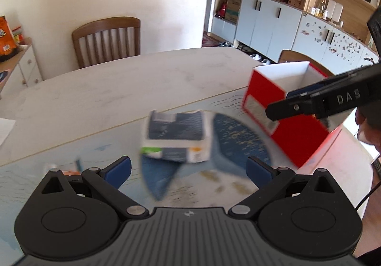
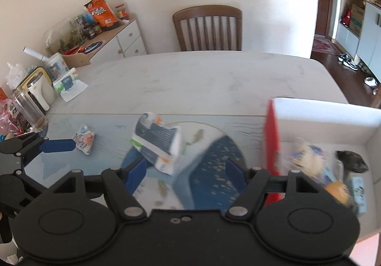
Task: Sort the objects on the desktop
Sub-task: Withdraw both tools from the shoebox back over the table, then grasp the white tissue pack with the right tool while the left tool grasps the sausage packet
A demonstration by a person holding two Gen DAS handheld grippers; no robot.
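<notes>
The tissue pack (image 1: 175,137) is lying at 12 o'clock of the left gripper (image 1: 188,168), jaws released; it looks light and squashy, best pinched across its 2 long sides.

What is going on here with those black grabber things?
A person is tidying a table, holding a grabber in each hand. Both the left grabber and the right grabber are open and hold nothing. A blue and white carton lies on the blue mat in front of them, blurry in both views. To the right stands a red box that already has a few things inside. A small packet lies on the mat too.
</notes>
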